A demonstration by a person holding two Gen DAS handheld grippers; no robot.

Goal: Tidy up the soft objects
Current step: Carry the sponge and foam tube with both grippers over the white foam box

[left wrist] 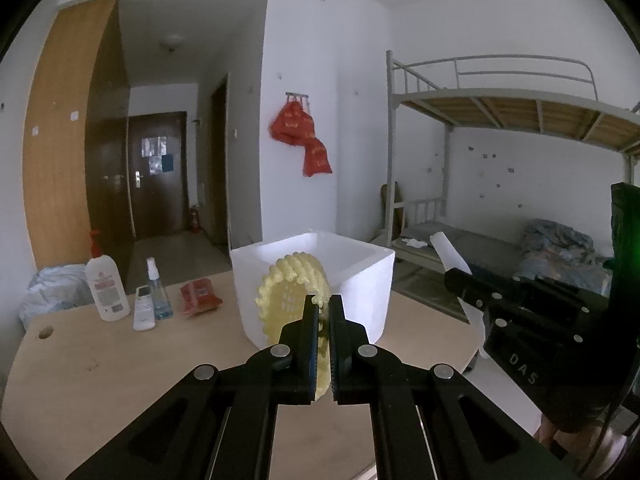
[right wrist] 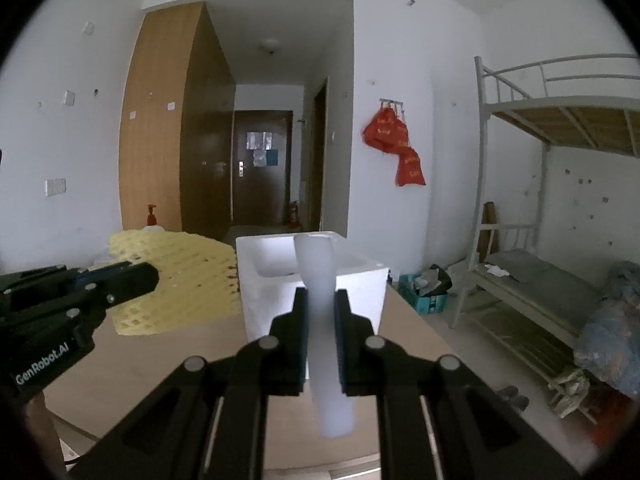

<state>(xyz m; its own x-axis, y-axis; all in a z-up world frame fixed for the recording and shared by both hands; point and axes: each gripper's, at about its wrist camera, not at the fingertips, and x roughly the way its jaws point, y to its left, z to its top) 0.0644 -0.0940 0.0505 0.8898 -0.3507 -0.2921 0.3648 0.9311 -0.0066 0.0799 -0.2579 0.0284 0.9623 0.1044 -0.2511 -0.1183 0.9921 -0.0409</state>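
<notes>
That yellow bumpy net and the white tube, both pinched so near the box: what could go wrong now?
The yellow foam net, held edge-on by the left gripper, may catch the white foam box rim. The white foam tube juts well past the right gripper and could nudge the light box along the table.

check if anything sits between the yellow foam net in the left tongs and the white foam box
Nothing visible does. The left tongs hold the yellow foam mesh net in the air just before the open white foam box. The right tongs, gripping a white foam tube, are off to the side.
</notes>
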